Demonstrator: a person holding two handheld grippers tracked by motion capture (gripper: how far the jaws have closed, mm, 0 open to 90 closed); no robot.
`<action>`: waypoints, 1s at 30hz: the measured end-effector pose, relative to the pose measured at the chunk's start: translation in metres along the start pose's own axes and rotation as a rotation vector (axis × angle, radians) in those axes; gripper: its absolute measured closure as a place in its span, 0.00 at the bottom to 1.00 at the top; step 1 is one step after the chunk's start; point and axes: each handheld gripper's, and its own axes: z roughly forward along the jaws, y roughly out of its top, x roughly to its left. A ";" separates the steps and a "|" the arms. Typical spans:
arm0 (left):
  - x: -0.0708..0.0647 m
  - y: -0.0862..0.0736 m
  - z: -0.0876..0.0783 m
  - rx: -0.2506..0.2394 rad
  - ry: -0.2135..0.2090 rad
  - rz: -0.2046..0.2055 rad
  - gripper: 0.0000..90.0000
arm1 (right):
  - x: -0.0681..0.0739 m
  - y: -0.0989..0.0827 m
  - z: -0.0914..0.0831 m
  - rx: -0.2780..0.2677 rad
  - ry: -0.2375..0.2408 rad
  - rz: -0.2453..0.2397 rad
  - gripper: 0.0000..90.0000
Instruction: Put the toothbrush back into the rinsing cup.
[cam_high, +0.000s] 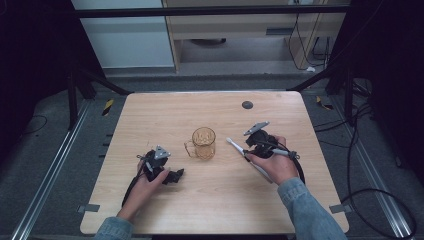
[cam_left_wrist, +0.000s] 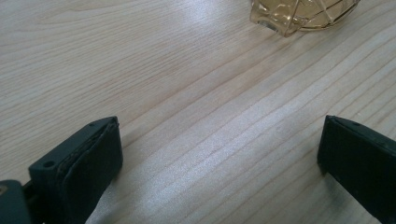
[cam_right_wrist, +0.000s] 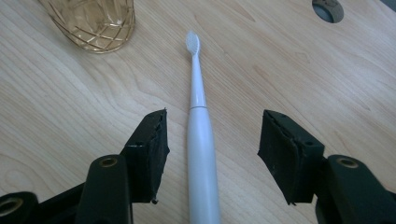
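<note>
Fingers of the right gripper (cam_right_wrist: 212, 154) stand apart on either side of a white toothbrush (cam_right_wrist: 201, 140), with a gap between each pad and the handle, so nothing is gripped. No earlier picture accompanies this moment. Lying flat on the wooden table (cam_high: 165, 110), the toothbrush points its bristle head toward an amber glass mug (cam_high: 203, 143), which stands upright near the table's middle, its handle facing the person's left. From the high view, the toothbrush (cam_high: 248, 158) lies just right of the mug, partly under the right hand (cam_high: 275, 167) and right gripper (cam_high: 250, 150). Left of the mug, the left gripper (cam_high: 175, 176) rests low over the table in the left hand (cam_high: 147, 186); its fingers (cam_left_wrist: 93, 163) are spread wide over bare wood, holding nothing, with the mug's base (cam_left_wrist: 303, 14) ahead.
</note>
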 end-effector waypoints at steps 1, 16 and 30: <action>0.000 0.000 0.000 0.000 -0.001 0.001 0.00 | -0.001 0.002 0.002 0.008 0.001 -0.005 0.47; 0.000 0.000 0.000 0.001 -0.003 0.005 0.00 | -0.011 0.022 0.030 0.117 0.083 0.007 0.52; 0.000 0.000 0.000 0.001 -0.003 0.006 0.00 | -0.012 0.026 0.050 0.184 0.123 0.003 0.55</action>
